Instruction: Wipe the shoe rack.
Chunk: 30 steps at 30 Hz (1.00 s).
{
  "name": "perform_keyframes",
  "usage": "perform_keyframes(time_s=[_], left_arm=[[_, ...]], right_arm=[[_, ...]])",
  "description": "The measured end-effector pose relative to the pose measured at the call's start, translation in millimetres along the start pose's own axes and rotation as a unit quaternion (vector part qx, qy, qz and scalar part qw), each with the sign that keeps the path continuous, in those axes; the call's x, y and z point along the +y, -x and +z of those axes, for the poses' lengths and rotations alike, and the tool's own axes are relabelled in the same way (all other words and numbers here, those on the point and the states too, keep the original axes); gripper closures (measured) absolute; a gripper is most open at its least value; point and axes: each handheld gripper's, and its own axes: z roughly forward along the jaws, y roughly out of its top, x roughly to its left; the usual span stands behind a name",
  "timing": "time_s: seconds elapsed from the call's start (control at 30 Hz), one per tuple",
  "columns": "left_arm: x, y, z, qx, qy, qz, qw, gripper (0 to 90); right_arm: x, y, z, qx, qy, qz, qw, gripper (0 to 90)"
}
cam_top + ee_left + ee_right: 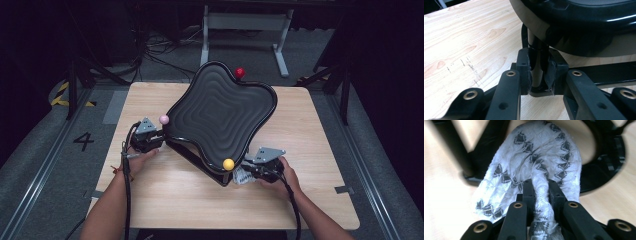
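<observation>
Jaws of the left gripper (537, 75) are clamped on a thin black upright post (537, 62) of the stand beneath the glossy black wavy-rimmed plastic tray (220, 112), the torn pads pressing the post from both sides. Jaws of the right gripper (541, 195) are pinched tight on a bunched fold of white woven cloth with a dark grey diamond pattern (534, 157), which fans out ahead of them toward the black stand base (604, 170).

Seen from the high view, the tray sits tilted at the middle of the light wooden counter (165, 200), its ridged surface stepping inward in concentric contours. Three small balls sit at its rim: a red ball (240, 72) at about 1 o'clock, a pink ball (164, 119) at about 9 o'clock, and a yellow ball (228, 164) at about 6 o'clock. The left gripper (147, 137) lies at 8 o'clock of the tray, just beside the pink ball, held by the person's left hand (142, 160). The right gripper (260, 165) lies at 5 o'clock of the tray, held by the right hand (285, 175), with the cloth (243, 175) between it and the tray's lower corner, just beside the yellow ball. Cables trail back from both grippers along the forearms toward 6 o'clock.
</observation>
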Motion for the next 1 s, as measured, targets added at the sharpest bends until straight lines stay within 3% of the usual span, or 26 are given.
perform_keyframes(time_s=[0.03, 0.07, 0.1, 0.27, 0.33, 0.37, 0.4, 0.47, 0.53, 0.57, 0.6, 0.63, 0.67, 0.8, 0.87, 0.97, 1.0], left_arm=[[-0.8, 1.3, -0.1, -0.005, 0.002, -0.006, 1.0, 74.4], [-1.0, 1.3, -0.6, -0.007, 0.003, -0.002, 1.0, 74.4], [-1.0, 3.8, -1.9, -0.011, -0.002, -0.005, 0.9999, 74.5], [-1.5, 5.5, -5.6, -0.009, -0.004, 0.003, 0.9999, 74.4], [-2.8, 7.9, -7.0, -0.011, -0.002, 0.002, 0.9999, 74.4], [-3.2, 9.0, -7.9, -0.013, -0.003, 0.004, 0.9999, 74.4], [-4.6, 11.3, -8.4, -0.015, -0.001, 0.008, 0.9999, 74.4], [-5.6, 14.1, -7.9, -0.022, 0.004, 0.011, 0.9997, 74.5], [-5.8, 15.0, -7.5, -0.022, 0.007, 0.013, 0.9997, 74.4], [-6.0, 17.0, -7.3, -0.028, 0.005, 0.007, 0.9996, 74.4], [-5.7, 19.8, -6.6, -0.032, 0.007, 0.014, 0.9994, 74.4], [-5.7, 19.8, -6.6, -0.032, 0.007, 0.014, 0.9994, 74.4], [-6.1, 20.9, -6.7, -0.033, 0.007, 0.015, 0.9993, 74.4], [-6.5, 25.5, -8.1, -0.034, 0.006, 0.012, 0.9993, 74.4], [-6.2, 26.0, -8.9, -0.033, 0.002, 0.014, 0.9993, 74.4], [-6.5, 29.9, -10.3, -0.035, 0.0, 0.014, 0.9993, 74.3], [-6.5, 29.9, -10.3, -0.035, 0.0, 0.014, 0.9993, 74.3]], right_arm=[[-0.2, -8.0, 1.7, 0.014, -0.002, 0.0, 0.9999, 79.7], [-0.2, -8.0, 1.7, 0.014, -0.002, 0.0, 0.9999, 79.7], [0.9, -14.4, 6.2, 0.01, -0.01, -0.008, 0.9999, 79.6], [0.2, -12.7, 10.0, -0.008, -0.003, -0.011, 0.9999, 80.3], [-1.4, -4.2, 11.4, -0.032, -0.004, -0.006, 0.9995, 80.8], [-1.4, -4.2, 11.4, -0.032, -0.004, -0.006, 0.9995, 80.8], [-3.1, 5.8, 13.4, -0.057, -0.004, 0.001, 0.9984, 81.1], [-4.7, 17.9, 15.9, -0.076, -0.005, 0.013, 0.997, 81.1], [-6.9, 29.7, 18.2, -0.091, -0.003, 0.032, 0.9954, 81.1], [-6.9, 29.7, 18.2, -0.091, -0.003, 0.032, 0.9954, 81.1], [-8.7, 38.2, 18.9, -0.104, -0.005, 0.042, 0.9936, 81.1], [-8.7, 38.2, 18.9, -0.104, -0.005, 0.042, 0.9936, 81.1], [-11.6, 43.0, 16.5, -0.117, -0.006, 0.055, 0.9916, 81.1], [-19.8, 47.5, -3.8, -0.127, 0.02, 0.071, 0.9891, 81.1], [-21.6, 47.1, -11.6, -0.129, 0.028, 0.076, 0.9883, 81.1], [-24.8, 39.3, -41.5, -0.133, 0.066, 0.077, 0.986, 81.1], [-24.8, 39.3, -41.5, -0.133, 0.066, 0.077, 0.986, 81.1]])
